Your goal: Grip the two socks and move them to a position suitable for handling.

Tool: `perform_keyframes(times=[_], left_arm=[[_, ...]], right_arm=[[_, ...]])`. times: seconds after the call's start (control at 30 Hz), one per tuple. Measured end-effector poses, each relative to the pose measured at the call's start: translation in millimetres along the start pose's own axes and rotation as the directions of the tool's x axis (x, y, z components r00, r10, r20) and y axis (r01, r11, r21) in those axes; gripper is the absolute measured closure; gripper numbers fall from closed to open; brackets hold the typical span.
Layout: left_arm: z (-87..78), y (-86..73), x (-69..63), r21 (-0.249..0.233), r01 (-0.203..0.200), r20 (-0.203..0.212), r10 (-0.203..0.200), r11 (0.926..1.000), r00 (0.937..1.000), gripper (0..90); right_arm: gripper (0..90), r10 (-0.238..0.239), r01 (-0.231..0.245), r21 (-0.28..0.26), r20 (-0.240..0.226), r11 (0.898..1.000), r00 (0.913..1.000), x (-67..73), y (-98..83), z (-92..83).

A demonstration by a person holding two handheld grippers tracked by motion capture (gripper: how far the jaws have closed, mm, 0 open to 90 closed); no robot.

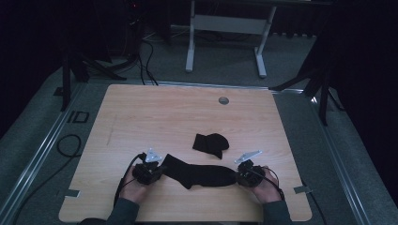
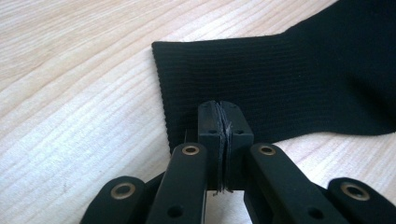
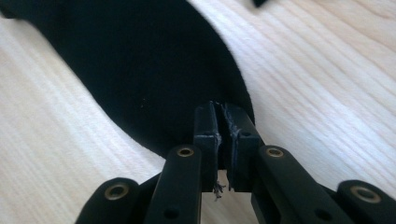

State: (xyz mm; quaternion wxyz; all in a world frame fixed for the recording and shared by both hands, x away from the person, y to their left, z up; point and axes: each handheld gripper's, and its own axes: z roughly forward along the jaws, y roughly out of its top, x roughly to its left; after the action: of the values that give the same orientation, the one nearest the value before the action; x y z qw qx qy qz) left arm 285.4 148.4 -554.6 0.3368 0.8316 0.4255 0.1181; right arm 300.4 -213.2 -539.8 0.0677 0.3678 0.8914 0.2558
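Observation:
A long black sock [image 1: 199, 174] lies flat across the near part of the wooden table [image 1: 164, 112], cuff to the left and toe to the right. My left gripper [image 1: 162, 167] sits at the cuff end. In the left gripper view its jaws [image 2: 223, 109] are pressed together over the ribbed cuff [image 2: 280, 88], and no cloth shows between the pads. My right gripper [image 1: 236, 172] sits at the toe end. In the right gripper view its jaws [image 3: 220, 112] stand a narrow slit apart in front of the rounded toe [image 3: 149, 70], with nothing between them.
A second black sock [image 1: 211, 144], folded into a small bundle, lies just beyond the long one. A grey cable grommet [image 1: 224, 100] sits near the table's far edge. Past the table stand a white desk frame [image 1: 225, 28] and dark tripod legs on both sides.

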Motion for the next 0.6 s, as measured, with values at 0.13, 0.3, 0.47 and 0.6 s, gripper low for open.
perform_keyframes(times=[0.13, 0.3, 0.47, 0.6], left_arm=[[0.7, 0.8, 0.5, -0.007, -0.011, 0.002, 0.011, 0.9999, 0.9999, 86.4], [-4.5, 3.9, 0.8, -0.065, -0.035, 0.028, 0.037, 0.9972, 0.9989, 77.8], [-8.3, 5.3, 8.9, -0.112, 0.006, 0.017, -0.004, 0.9937, 0.9998, 71.1], [-8.8, 5.8, 17.4, -0.137, 0.047, -0.010, -0.049, 0.9894, 0.9987, 68.5]], right_arm=[[83.2, 0.010, -0.010, -0.008, 0.002, 1.000, 1.0000, -2.6, -0.7, -0.1], [81.2, 0.000, 0.000, -0.011, 0.002, 1.000, 1.0000, -2.7, -0.1, 0.3], [79.8, -0.003, 0.004, -0.012, 0.004, 1.000, 1.0000, -2.3, 0.6, 0.8], [78.0, -0.004, 0.004, -0.013, 0.009, 1.000, 1.0000, -1.2, 1.5, 1.2]])
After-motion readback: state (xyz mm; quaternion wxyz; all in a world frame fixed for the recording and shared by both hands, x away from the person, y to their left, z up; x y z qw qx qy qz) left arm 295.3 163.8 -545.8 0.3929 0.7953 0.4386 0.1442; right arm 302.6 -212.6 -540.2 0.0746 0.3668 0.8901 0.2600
